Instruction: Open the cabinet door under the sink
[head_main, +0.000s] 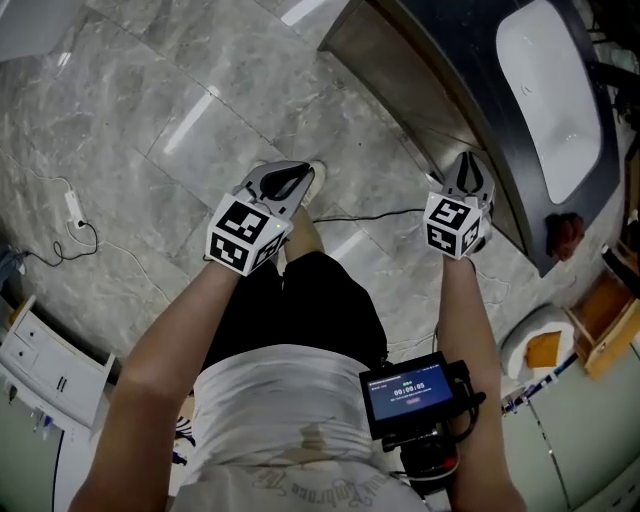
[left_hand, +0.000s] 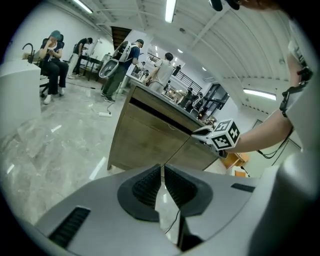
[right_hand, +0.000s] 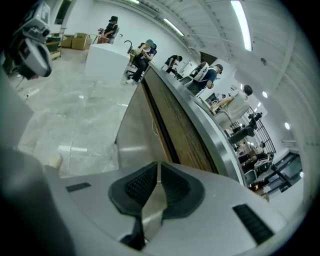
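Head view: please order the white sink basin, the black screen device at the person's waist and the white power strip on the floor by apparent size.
1. white sink basin, clearly the largest
2. black screen device; it is nearest the camera, which enlarges it
3. white power strip, the smallest

- The cabinet door (left_hand: 145, 135) is a flat, wood-brown panel in the cabinet front below the desk (head_main: 485, 120). It stands upright and shut, flush with the door beside it, and only a thin seam parts the two.
- A dark recess runs along the doors' top, just under the desk's front edge.
- The sink (head_main: 550, 95) is a white oval basin sunk into the dark desk top, above the cabinet front.
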